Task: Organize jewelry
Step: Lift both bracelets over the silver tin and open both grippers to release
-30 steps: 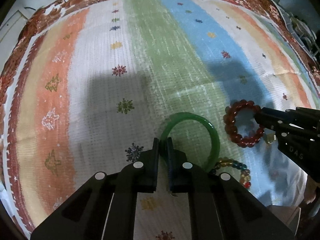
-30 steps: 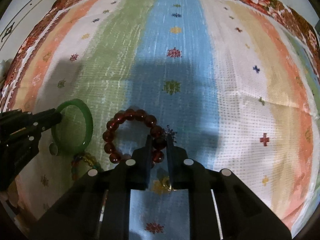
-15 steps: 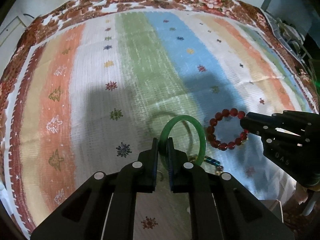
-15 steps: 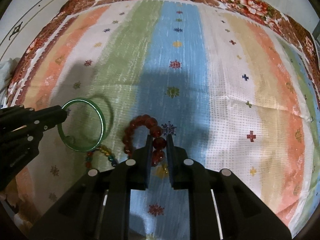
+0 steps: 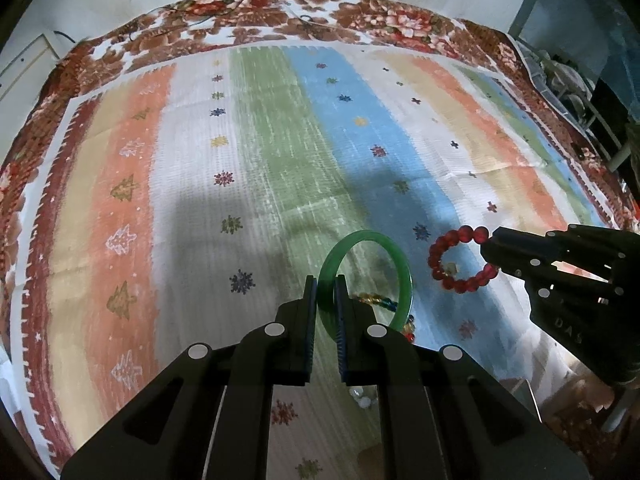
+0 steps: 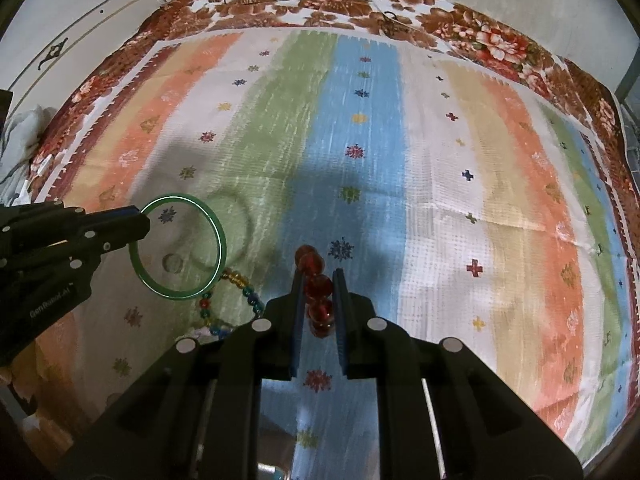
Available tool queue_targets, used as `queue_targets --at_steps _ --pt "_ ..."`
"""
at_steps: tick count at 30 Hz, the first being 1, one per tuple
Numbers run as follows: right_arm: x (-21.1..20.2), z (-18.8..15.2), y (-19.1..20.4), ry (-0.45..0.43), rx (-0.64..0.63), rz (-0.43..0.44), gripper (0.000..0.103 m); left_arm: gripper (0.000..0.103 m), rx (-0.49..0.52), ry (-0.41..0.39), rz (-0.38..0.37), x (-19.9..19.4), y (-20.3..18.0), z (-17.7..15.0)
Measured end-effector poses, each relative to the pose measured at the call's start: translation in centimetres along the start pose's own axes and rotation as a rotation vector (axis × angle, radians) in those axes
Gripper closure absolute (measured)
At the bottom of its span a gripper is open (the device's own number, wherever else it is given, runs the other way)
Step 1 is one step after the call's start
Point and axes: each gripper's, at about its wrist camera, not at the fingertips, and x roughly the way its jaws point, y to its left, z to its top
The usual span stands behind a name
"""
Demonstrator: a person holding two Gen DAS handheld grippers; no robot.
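Observation:
My left gripper (image 5: 325, 285) is shut on a green bangle (image 5: 404, 276) and holds it above the striped cloth; the bangle also shows in the right wrist view (image 6: 218, 240). My right gripper (image 6: 317, 280) is shut on a red bead bracelet (image 6: 318, 284), lifted off the cloth and seen edge-on; it shows as a ring in the left wrist view (image 5: 436, 252). A multicoloured bead bracelet (image 6: 240, 280) lies on the cloth below the bangle, partly hidden in the left wrist view (image 5: 380, 302).
The striped cloth (image 5: 280, 140) with a brown floral border (image 5: 320, 20) covers the whole surface. A metal rack (image 5: 576, 92) stands off the right edge. A white door panel (image 6: 80, 32) is at the far left.
Both grippers have risen with their pieces. The bangle and the red bracelet are off the cloth and tilted upright. The multicoloured bracelet stayed on the cloth.

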Motion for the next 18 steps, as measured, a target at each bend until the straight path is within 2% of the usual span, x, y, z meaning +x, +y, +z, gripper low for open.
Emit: queue_targets --at_steps 18 --pt "-6.3 -4.8 1.5 -0.083 0.012 0.079 0.088 0.095 0.022 -0.097 -0.077 -6.5 -2.2 -4.6"
